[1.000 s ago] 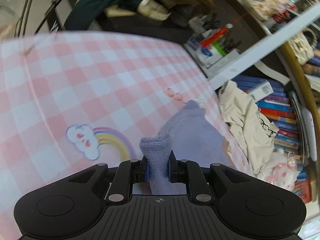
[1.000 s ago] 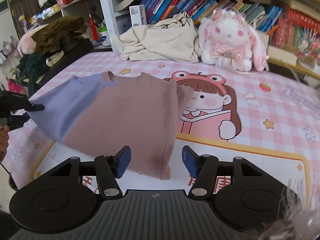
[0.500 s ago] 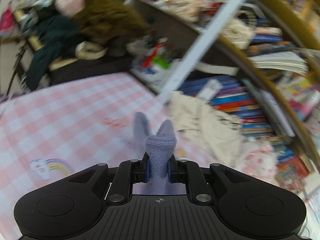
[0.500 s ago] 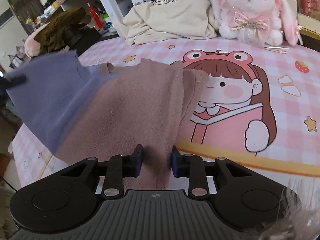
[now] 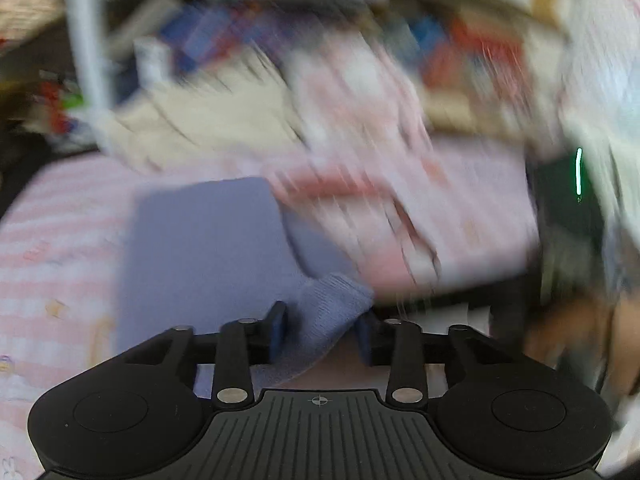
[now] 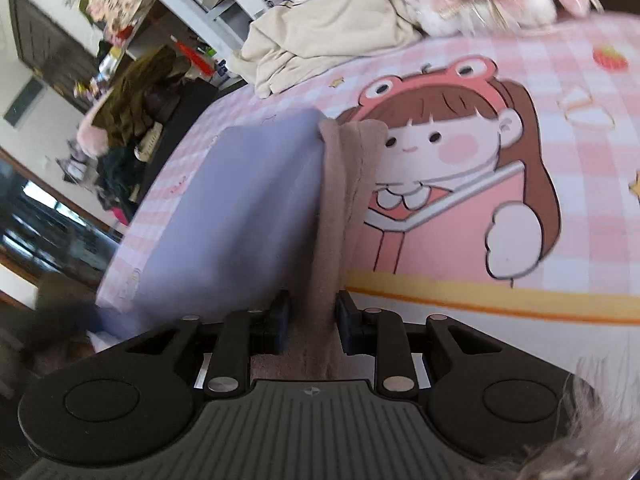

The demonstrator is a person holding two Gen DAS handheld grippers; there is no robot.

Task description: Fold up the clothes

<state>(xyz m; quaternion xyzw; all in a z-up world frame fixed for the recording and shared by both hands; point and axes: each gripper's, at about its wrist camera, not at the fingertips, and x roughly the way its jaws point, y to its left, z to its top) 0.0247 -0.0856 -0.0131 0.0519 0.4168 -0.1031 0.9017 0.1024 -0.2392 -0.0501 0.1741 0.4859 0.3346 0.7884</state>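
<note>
Now the two-tone knitted sweater, lavender-blue on one side and dusty pink-brown on the other, lies folded over itself on the pink checked tablecloth with the cartoon girl in a frog hat. A second ago it lay spread wide, its lavender sleeve stretched out left of the girl; that lavender part now covers most of the pink-brown body, leaving only a bunched strip just left of the girl's face.

The left gripper has carried the lavender cuff across toward the printed girl, and its view is badly smeared with motion. Its jaws have just been opening: half a second ago they pinched the cuff tight, and now the blue pads stand apart with the cuff lying loosely between them, leaning on the right pad and clear of the left one.

The right gripper was wide open above the sweater's hem a second ago. It now clamps a fold of the pink-brown fabric, both pads pressed against it, below and left of the girl.

Behind the girl, the crumpled cream garment lies as before against the bookshelf.
</note>
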